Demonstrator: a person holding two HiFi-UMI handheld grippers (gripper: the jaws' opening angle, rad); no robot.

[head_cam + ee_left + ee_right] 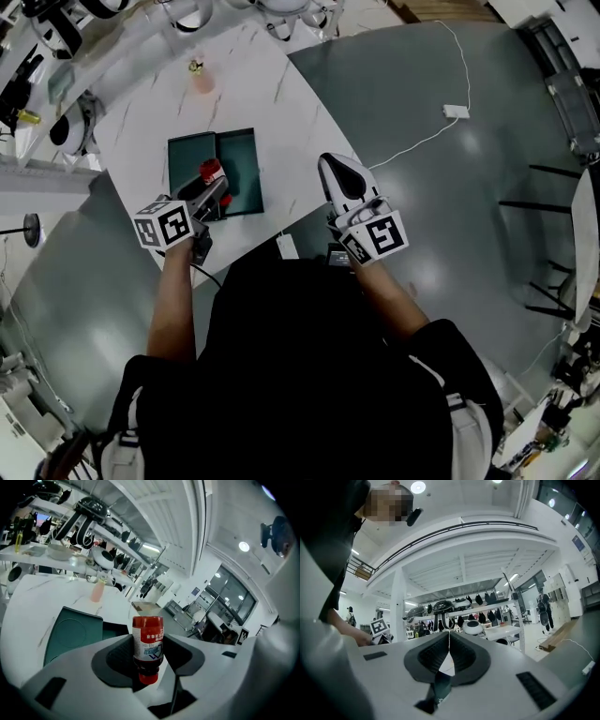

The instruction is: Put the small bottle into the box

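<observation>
Left gripper view: left hand-held gripper (215,190) clamps the small bottle (148,641) by its body, red cap toward the camera.
Left arm: forearm stretched forward, bottle over the box's (239,159) near part.
Box: open, dark green, on the white table (272,94).
Right hand-held gripper (449,639): jaws pressed together, empty, well right of the box.

Bright, even light pours down from the ceiling lamps (418,486); the white table (281,103) glares a little and the grey floor (487,150) carries a pale sheen. Both gripper views bulge like a fisheye and go black at the corners. The small bottle (147,644) up close looks sharp, the far shelves (42,554) soft and hazy.
</observation>
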